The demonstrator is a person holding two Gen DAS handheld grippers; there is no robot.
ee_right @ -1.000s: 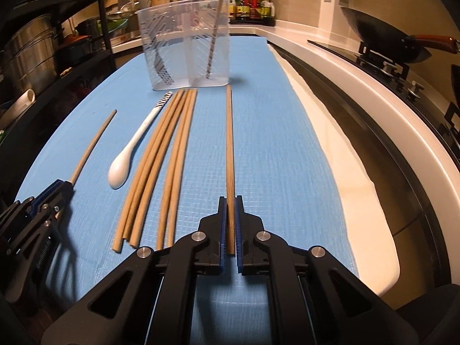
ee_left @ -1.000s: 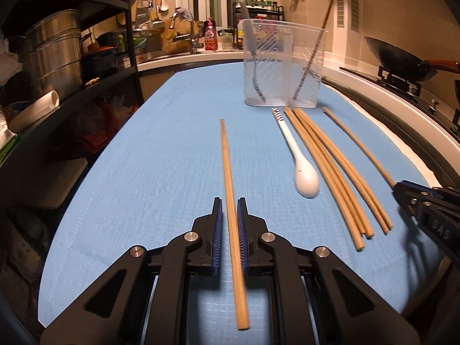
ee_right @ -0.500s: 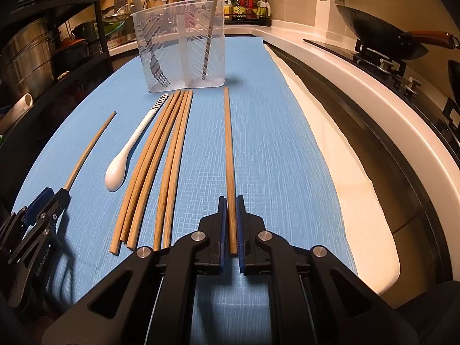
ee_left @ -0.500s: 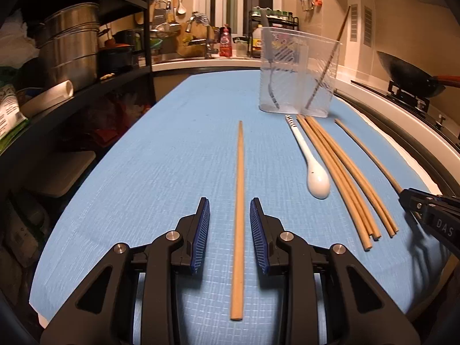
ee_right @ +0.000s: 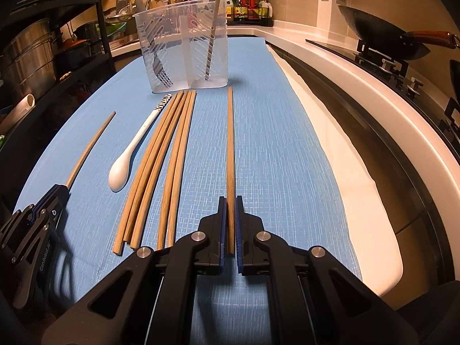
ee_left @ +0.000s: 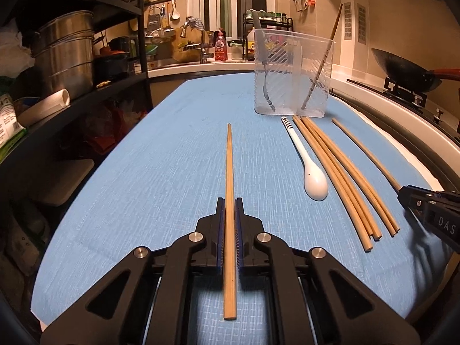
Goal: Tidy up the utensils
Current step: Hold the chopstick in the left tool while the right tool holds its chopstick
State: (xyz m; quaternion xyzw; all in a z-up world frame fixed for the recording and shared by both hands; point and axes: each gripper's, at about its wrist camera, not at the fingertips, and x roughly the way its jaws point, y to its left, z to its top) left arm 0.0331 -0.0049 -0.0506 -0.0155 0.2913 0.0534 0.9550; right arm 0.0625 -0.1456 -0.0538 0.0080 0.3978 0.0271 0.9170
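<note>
My left gripper clenched one chopstick; my right gripper clenched another chopstick. Between them lay spoon and loose chopsticks.

We look from two cameras, each mounted on one gripper and facing forward and downward along its fingers, very near the blue mat. In the left view, the right gripper appears at the right edge; in the right view, the left gripper at the left edge. Both share the clear holder ahead.
</note>
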